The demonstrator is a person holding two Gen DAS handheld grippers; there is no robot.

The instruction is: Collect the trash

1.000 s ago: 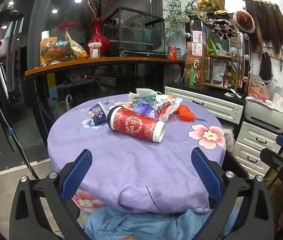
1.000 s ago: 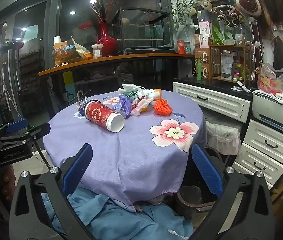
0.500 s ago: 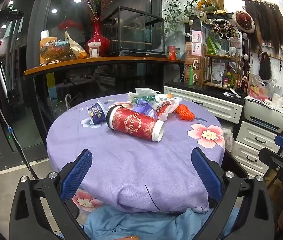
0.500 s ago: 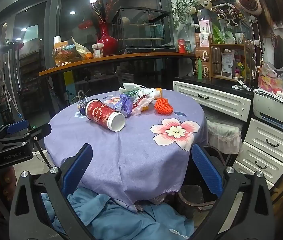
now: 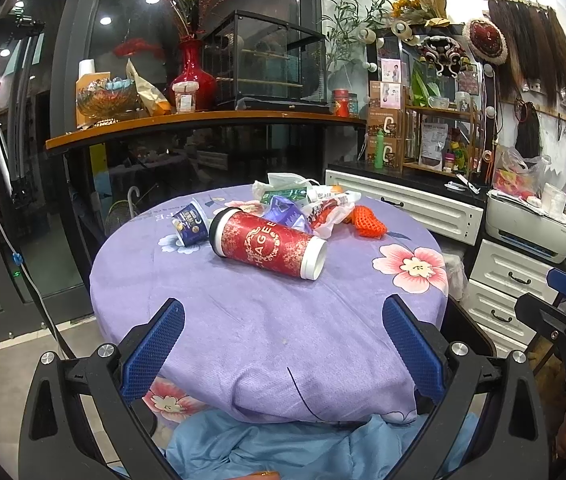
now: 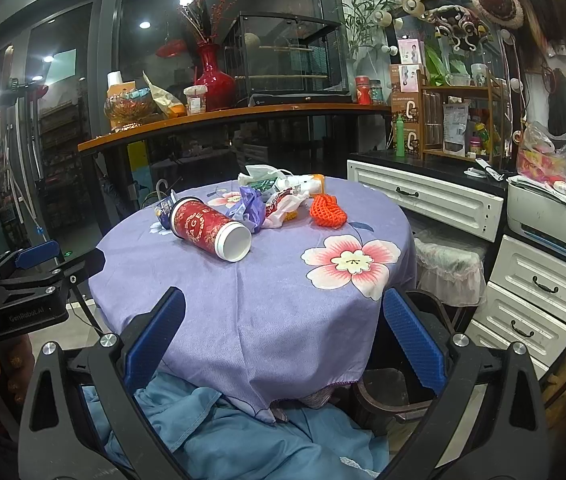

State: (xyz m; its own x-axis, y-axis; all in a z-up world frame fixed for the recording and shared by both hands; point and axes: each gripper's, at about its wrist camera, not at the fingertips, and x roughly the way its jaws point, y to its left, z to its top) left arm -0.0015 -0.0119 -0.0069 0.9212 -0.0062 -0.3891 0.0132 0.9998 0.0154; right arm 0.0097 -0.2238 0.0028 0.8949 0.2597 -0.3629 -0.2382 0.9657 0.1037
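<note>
Grippers both hanging wide open, holding nothing: left gripper [image 5: 283,340] and right gripper [image 6: 283,336] hovering at near edge of round table [image 5: 267,320] with purple cloth. Trash sitting toward far side: red cup [image 5: 267,244] lying on its side, blue cup [image 5: 191,222] beside it, wrappers pile [image 5: 303,204] behind, orange net [image 6: 327,210] at right.

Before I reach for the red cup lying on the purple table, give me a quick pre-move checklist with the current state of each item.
1. Left tongs open, empty: ok.
2. Right tongs open, empty: ok.
3. Red cup on its side, in full view: ok.
4. Near side of cup clear of other trash: ok; the purple wrapper crowds its far side.
5. Table bare between tongs and cup: ok.
6. Trash bin located: cannot tell.
</note>
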